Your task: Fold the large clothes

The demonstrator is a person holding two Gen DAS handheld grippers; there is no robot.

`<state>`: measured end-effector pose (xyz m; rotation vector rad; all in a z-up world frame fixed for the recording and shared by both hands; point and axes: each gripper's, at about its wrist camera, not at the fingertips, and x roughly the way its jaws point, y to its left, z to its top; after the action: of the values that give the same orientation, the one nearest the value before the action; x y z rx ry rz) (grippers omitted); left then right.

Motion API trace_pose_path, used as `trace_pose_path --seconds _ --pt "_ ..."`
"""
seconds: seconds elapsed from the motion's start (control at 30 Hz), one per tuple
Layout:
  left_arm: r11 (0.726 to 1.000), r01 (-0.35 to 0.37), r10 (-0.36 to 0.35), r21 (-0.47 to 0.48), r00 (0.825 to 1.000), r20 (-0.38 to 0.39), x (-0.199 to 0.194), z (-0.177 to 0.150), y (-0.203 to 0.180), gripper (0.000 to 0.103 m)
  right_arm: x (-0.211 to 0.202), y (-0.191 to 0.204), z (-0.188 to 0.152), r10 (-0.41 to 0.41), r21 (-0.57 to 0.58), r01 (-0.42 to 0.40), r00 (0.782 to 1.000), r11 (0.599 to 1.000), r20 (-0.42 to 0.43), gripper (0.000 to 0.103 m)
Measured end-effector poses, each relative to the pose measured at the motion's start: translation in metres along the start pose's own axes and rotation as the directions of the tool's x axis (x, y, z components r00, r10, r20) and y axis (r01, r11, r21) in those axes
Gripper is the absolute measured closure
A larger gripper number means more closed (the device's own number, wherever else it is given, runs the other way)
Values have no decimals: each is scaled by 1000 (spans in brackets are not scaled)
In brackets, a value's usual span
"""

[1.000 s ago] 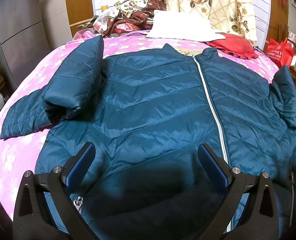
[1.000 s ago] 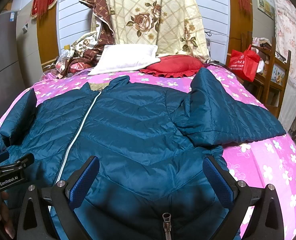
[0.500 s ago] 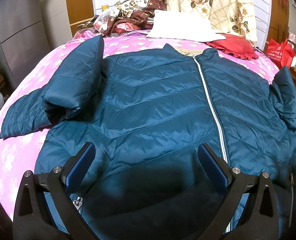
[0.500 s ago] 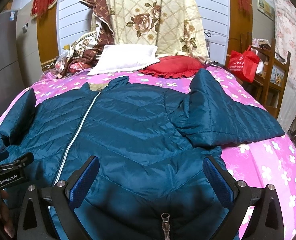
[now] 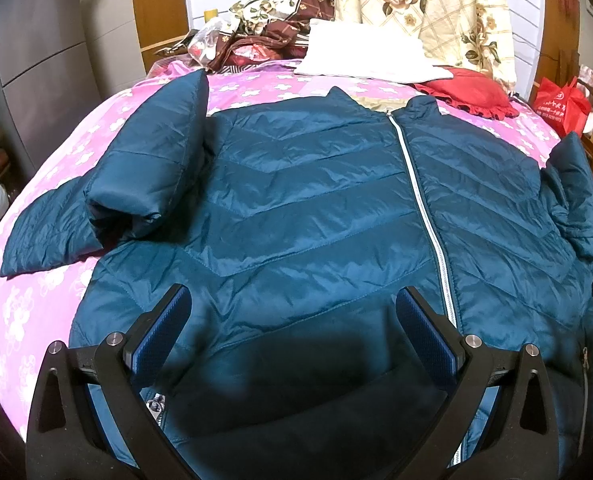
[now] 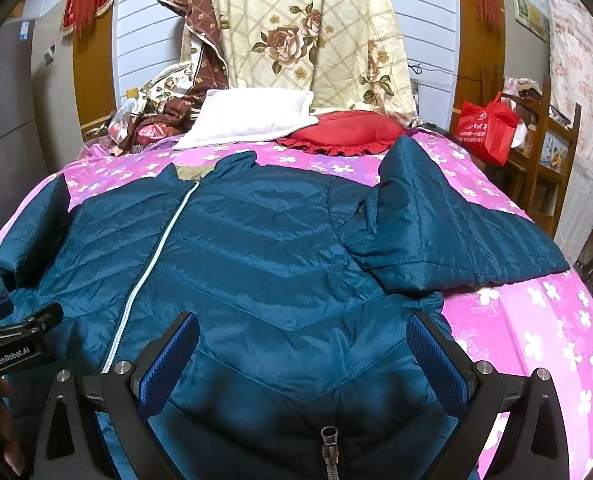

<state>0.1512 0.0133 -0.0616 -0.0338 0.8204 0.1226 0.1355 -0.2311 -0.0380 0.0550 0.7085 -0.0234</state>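
Observation:
A large teal quilted jacket (image 5: 304,216) lies face up and zipped on the pink flowered bed (image 5: 36,292), collar at the far end. It also shows in the right wrist view (image 6: 264,256). Its left sleeve (image 5: 148,160) is bent back on itself at the bed's left. Its right sleeve (image 6: 448,236) spreads out to the right. My left gripper (image 5: 292,320) is open and empty above the hem's left half. My right gripper (image 6: 302,348) is open and empty above the hem's right half, near a pocket zip pull (image 6: 330,446). The left gripper's body (image 6: 12,344) shows at the right view's left edge.
A white pillow (image 6: 252,114) and a red cushion (image 6: 348,132) lie at the head of the bed, with a floral quilt (image 6: 316,36) hung behind. A heap of cloth (image 5: 264,32) sits at the far left. A red bag (image 6: 486,126) and wooden shelves (image 6: 548,168) stand at the right.
The right wrist view has shifted slightly closer over the hem, so the pocket zip pull sits higher in view. The left gripper and the jacket have not visibly moved.

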Motion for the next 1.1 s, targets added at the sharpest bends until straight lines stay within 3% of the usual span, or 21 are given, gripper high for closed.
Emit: trace_pose_path --seconds 0.33,0.6,0.8,0.87,1.0,1.1 --pt "1000 3 -3 -5 1000 -16 5 0 1 0 22 5 -7 20 2 -20 999 1000 -26 0" --pt "999 -22 22 -28 1000 -5 -9 16 13 0 9 -1 -6 9 7 -10 1000 1000 28 0" --pt "985 -9 14 -173 1000 25 -53 63 85 0 -22 -7 -6 33 -23 -32 998 999 61 0" --pt "976 -64 71 -207 997 30 -59 77 122 0 -35 -7 -11 54 -40 -51 996 998 74 0" --pt "945 -152 149 -290 988 -34 -46 86 204 0 -40 1 -23 110 -42 -108 993 993 52 0" --pt "911 -262 243 -319 965 -97 -21 74 265 0 -32 5 -24 119 -45 -117 992 992 32 0"
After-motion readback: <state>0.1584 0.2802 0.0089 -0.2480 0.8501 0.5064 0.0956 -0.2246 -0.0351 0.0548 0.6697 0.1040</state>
